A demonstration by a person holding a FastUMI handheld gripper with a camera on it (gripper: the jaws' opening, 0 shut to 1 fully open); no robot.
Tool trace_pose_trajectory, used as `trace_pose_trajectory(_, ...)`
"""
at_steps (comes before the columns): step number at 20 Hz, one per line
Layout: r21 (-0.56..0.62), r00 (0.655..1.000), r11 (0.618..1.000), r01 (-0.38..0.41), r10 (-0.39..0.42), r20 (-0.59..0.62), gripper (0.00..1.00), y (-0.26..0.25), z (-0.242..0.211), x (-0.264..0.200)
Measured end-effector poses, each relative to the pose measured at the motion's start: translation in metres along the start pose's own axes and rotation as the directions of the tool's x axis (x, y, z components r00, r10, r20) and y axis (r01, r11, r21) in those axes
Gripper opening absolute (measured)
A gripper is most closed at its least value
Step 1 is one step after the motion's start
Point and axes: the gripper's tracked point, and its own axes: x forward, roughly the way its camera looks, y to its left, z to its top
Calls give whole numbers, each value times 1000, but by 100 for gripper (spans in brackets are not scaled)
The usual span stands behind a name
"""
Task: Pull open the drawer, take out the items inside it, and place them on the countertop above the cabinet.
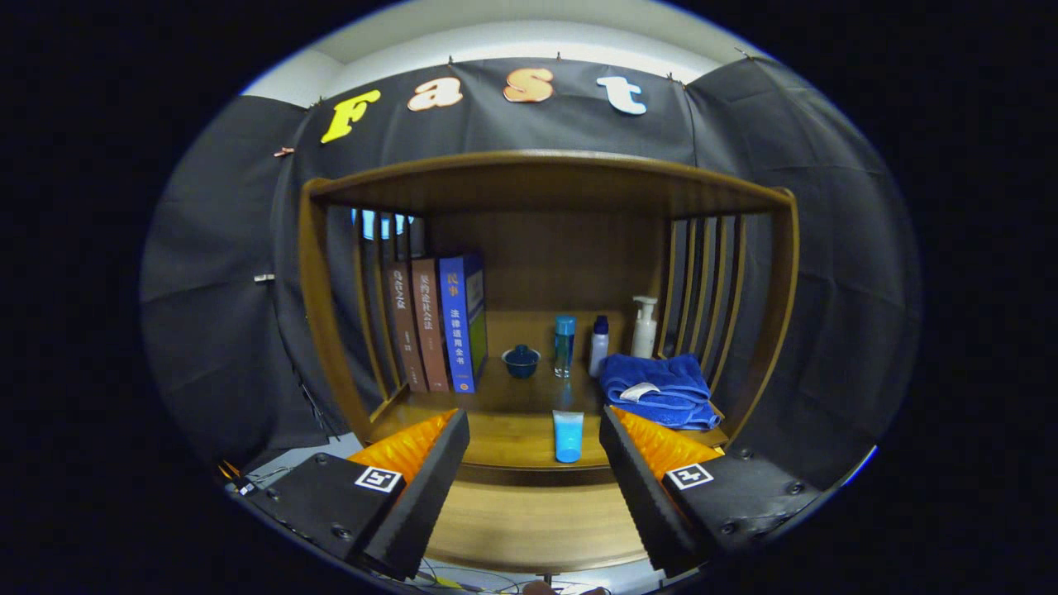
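Claw (534,463): wide open, empty.
Tube (568,435): tabletop (512,426), 12 o'clock ahead, likely placed already.
Drawer: closed, judged.

A wooden cabinet (545,178) with a curved top board and slatted sides (702,281) stands against the booth's black cloth wall (207,273), which hangs in loose folds and is clipped along its upper edge. Above the cloth runs a strip of pale wall and ceiling (512,41), evenly lit. Behind the left-hand slats a small patch of bright blue-white light (380,223) shows through. The cabinet's back panel (570,256) is plain brown wood, shadowed under the top board, and the counter (512,413) below it catches a soft sheen. Beneath the cabinet lies a pale grey floor (289,463) with thin cables (463,578) trailing across it.
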Motion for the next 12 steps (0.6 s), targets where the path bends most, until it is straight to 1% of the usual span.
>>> trace_pose_trajectory(2, -34, 1000, 999, 2, -2, 22, 100, 4, -13, -23)
trace_pose_trajectory(4, -59, 1000, 998, 3, -2, 25, 100, 5, -35, -43)
trace_pose_trajectory(7, -60, 999, 998, 10, -7, 43, 100, 6, -66, -71)
trace_pose_trajectory(10, -65, 994, 997, 37, -30, 106, 100, 0, -93, -101)
trace_pose_trajectory(12, -49, 988, 998, 39, -31, 150, 99, -1, -111, -116)
